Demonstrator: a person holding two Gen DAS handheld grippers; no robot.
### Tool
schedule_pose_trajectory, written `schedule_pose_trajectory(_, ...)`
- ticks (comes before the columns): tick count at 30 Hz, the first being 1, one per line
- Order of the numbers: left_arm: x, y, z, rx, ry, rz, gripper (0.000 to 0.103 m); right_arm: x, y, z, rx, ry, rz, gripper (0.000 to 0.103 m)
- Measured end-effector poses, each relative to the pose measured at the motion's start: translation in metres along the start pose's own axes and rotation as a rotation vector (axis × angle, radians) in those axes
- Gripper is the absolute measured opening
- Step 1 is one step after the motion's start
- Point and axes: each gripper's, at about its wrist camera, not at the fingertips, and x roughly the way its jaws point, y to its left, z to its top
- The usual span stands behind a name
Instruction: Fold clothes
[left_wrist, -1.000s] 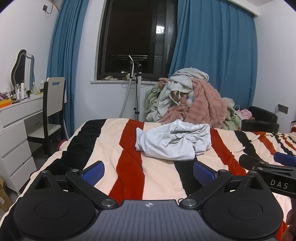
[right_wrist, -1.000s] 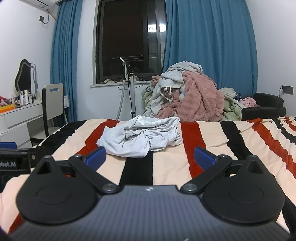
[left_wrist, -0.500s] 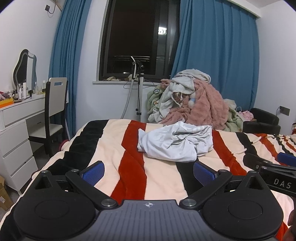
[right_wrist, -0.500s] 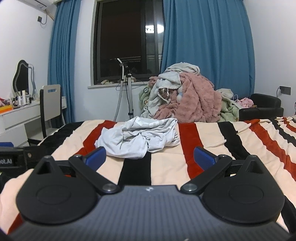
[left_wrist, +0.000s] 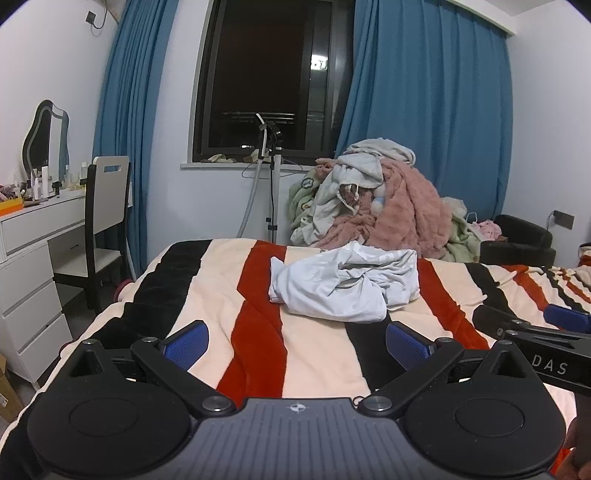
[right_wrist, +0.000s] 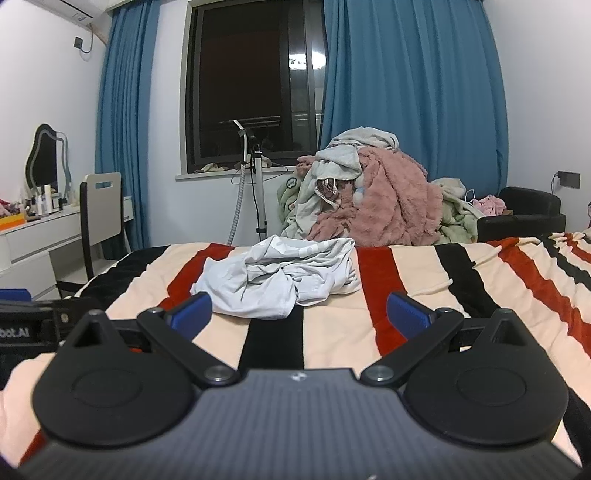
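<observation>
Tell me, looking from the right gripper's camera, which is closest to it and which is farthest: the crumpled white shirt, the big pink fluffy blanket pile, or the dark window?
1. The white shirt, on the striped bed just ahead of the right gripper, slightly left.
2. The pink blanket pile, beyond the bed's far edge, right of centre.
3. The window, in the back wall, upper left.

left gripper (right_wrist: 14, 295) cropped, desk bottles (left_wrist: 40, 181) indistinct

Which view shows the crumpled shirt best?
Left wrist: the shirt lies centred and unobstructed. In the right wrist view, the shirt sits left of centre, its near edge just behind a blue fingertip.
</observation>
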Motion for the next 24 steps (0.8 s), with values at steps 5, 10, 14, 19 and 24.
schedule_pose_trajectory(5,-0.003,0.002,0.0,-0.005,-0.012,-0.002,0.103,0.0,0.003,0.0,0.014,-0.018,-0.005,0.103)
schedule_pose_trajectory(10,-0.005,0.003,-0.001,-0.001,-0.032,0.018,0.103,0.0,0.009,0.011,0.033,-0.038,-0.055,0.103)
schedule_pose_trajectory(14,0.001,0.006,-0.003,-0.007,-0.02,0.045,0.103,-0.001,0.015,0.05,0.05,-0.116,-0.076,0.103)
schedule_pose_trajectory(19,0.008,0.008,-0.006,0.022,-0.008,0.09,0.103,-0.003,0.003,0.103,0.166,-0.27,-0.043,0.103)
schedule_pose_trajectory(24,0.032,0.006,-0.008,0.023,0.053,0.082,0.103,0.009,-0.027,0.112,0.198,-0.284,0.036,0.103)
